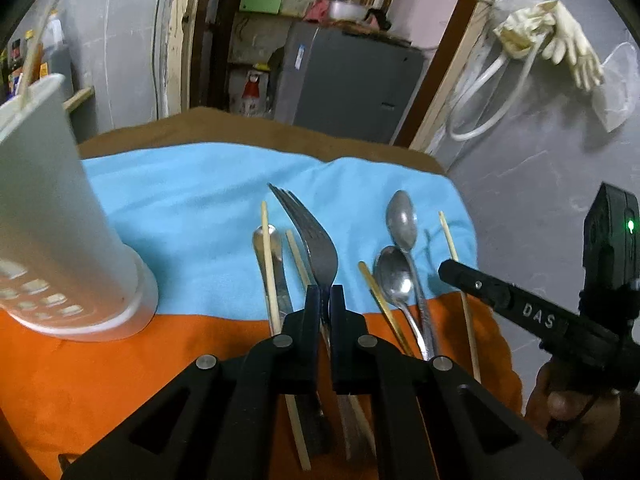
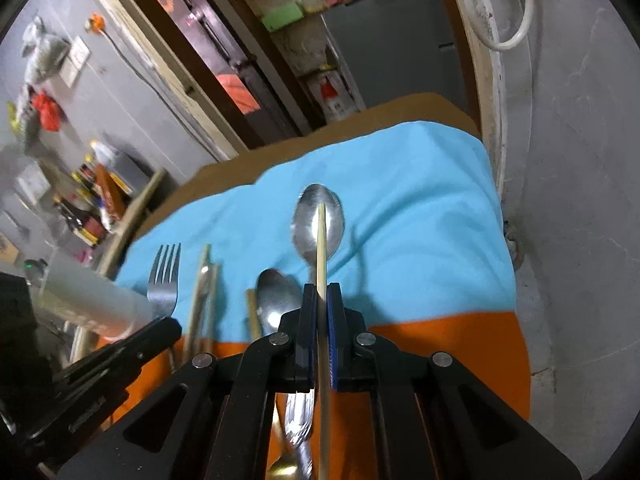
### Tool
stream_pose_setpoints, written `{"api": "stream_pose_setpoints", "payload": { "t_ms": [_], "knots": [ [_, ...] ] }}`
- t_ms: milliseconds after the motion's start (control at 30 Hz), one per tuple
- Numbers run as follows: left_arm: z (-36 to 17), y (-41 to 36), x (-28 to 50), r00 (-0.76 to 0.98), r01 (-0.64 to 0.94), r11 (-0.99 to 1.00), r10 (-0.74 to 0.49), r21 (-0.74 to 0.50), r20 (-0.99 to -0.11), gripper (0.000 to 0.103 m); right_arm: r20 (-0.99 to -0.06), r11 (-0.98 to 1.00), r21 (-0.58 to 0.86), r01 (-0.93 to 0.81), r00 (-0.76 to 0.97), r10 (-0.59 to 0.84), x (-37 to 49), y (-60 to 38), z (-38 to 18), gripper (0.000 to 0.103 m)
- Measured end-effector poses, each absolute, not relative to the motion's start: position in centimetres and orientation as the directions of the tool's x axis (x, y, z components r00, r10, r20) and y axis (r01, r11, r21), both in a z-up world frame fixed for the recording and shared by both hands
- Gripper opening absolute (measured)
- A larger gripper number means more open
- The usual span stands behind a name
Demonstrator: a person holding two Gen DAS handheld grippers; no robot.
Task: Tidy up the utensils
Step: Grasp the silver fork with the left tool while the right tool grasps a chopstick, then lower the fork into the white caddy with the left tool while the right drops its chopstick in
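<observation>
My left gripper (image 1: 325, 291) is shut on a steel fork (image 1: 314, 240), whose tines point away over the blue towel (image 1: 180, 192). My right gripper (image 2: 322, 287) is shut on a pale wooden chopstick (image 2: 320, 240), which runs back between its fingers. Under that chopstick lies a spoon (image 2: 308, 224), with a second spoon (image 2: 278, 296) to its left. More chopsticks (image 1: 266, 264) and a flat steel handle (image 1: 276, 256) lie left of the fork. A white perforated utensil holder (image 1: 60, 220) stands at the left. The right gripper (image 1: 448, 270) also shows at the right edge.
An orange cloth (image 1: 120, 360) covers the near part of the table, under the towel. The table's right edge drops beside a grey wall (image 1: 540, 184). A hand (image 1: 560, 400) holds the right gripper's grip. Shelves and a grey cabinet (image 1: 348, 80) stand behind the table.
</observation>
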State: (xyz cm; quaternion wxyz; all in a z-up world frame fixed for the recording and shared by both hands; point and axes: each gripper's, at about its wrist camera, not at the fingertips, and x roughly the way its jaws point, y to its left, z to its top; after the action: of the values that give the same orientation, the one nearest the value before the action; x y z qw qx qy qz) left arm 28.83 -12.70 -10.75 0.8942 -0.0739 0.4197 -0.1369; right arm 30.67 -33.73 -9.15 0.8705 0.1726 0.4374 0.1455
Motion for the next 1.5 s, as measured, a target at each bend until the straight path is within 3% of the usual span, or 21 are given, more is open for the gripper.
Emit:
{"api": "stream_pose_setpoints", "payload": {
  "t_ms": [367, 800, 1267, 1500],
  "knots": [
    [-7.7, -12.6, 25.7, 0.736, 0.209, 0.956, -0.292, -0.206, -0.611, 0.000, -0.583, 0.870, 0.451, -0.201, 0.672, 0.457, 25.8, -32.1, -6.5, 0.003],
    [-1.6, -10.4, 21.3, 0.869, 0.227, 0.962, -0.270, -0.151, -0.414, 0.000, -0.283, 0.836, 0.424, -0.349, 0.825, 0.489, 24.4, -29.5, 2.1, 0.003],
    [4.4, 1.7, 20.0, 0.950, 0.081, 0.975, -0.138, -0.206, -0.280, 0.000, -0.047, 0.732, 0.388, -0.560, 0.782, 0.622, 26.1, -19.8, 8.4, 0.003],
    [4.0, 8.7, 21.6, 0.972, -0.005, 0.971, -0.051, -0.239, -0.229, 0.000, 0.054, 0.688, 0.387, -0.614, 0.760, 0.648, 28.4, -15.5, 8.6, 0.003]
  ]
}}
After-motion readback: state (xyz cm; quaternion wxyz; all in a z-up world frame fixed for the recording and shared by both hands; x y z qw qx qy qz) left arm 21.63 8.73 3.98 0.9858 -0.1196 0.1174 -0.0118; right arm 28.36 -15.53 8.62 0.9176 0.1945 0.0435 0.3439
